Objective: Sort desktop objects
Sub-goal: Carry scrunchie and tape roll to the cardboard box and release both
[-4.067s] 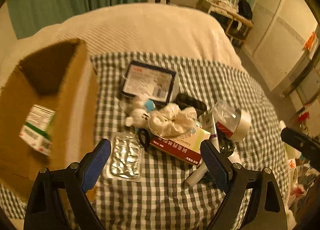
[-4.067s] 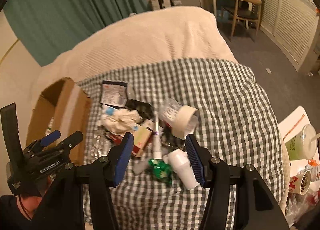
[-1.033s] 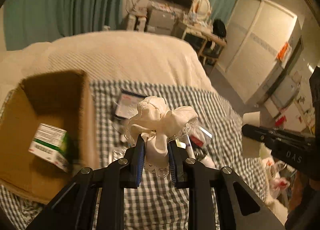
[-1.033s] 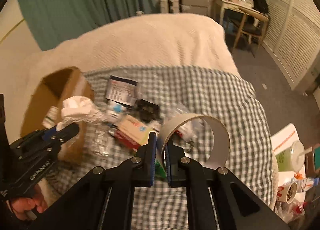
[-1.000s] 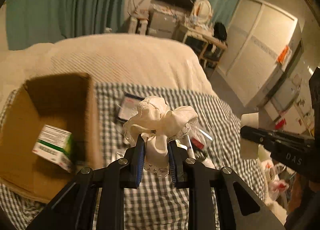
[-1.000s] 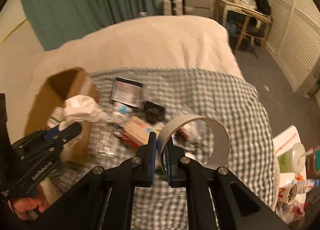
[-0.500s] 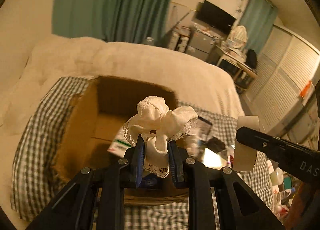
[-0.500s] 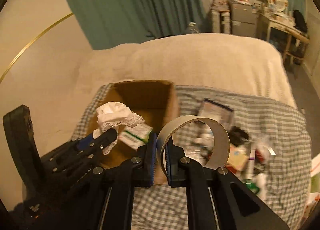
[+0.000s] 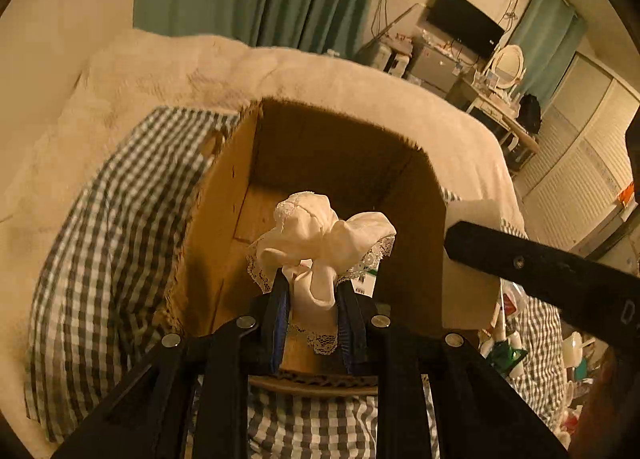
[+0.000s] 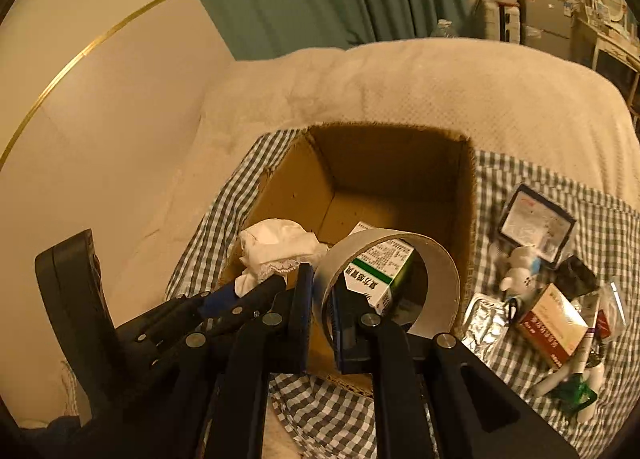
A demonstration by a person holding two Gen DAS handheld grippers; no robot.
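- Cardboard box point(image 10: 280, 195) sits open-topped on the checked cloth point(image 10: 600, 219), a green-and-white carton point(image 10: 380, 271) lying inside.
- Left gripper point(image 9: 314, 311) angles down over the box mouth, jaws pinched on a white lace cloth point(image 9: 320, 235).
- Right gripper point(image 10: 322, 315) hangs just beside it, clamped on the wall of a tape roll point(image 10: 436, 283) above the box's near rim.
- Remaining clutter lies right of the box; the box floor is mostly bare.

Medicine box point(image 10: 378, 273) inside cardboard box point(image 10: 280, 195) on checked cloth point(image 10: 600, 227); clutter point(image 10: 548, 311) to its right.
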